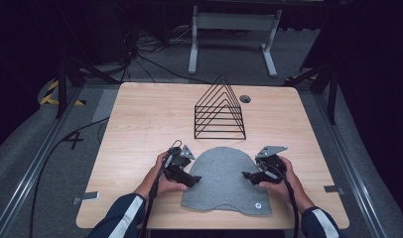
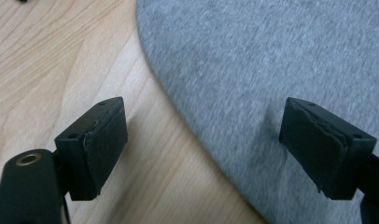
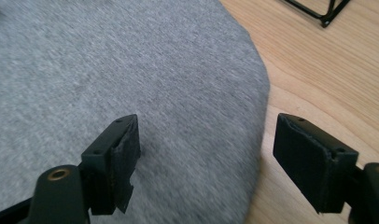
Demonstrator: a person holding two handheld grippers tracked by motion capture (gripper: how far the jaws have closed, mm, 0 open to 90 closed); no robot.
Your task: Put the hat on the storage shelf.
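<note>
High view: grey knit cloth, dome-shaped with a wavy hem, lies flat on the light woodgrain table, near edge. Left gripper and right gripper flank it, jaws wide, nothing between the matte black pads. Black wire triangular rack stands behind the cloth.

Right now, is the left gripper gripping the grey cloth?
Apart. In the left gripper view the left gripper has its jaws wide open astride the edge of the grey cloth, with neither pad pressing on it.
</note>
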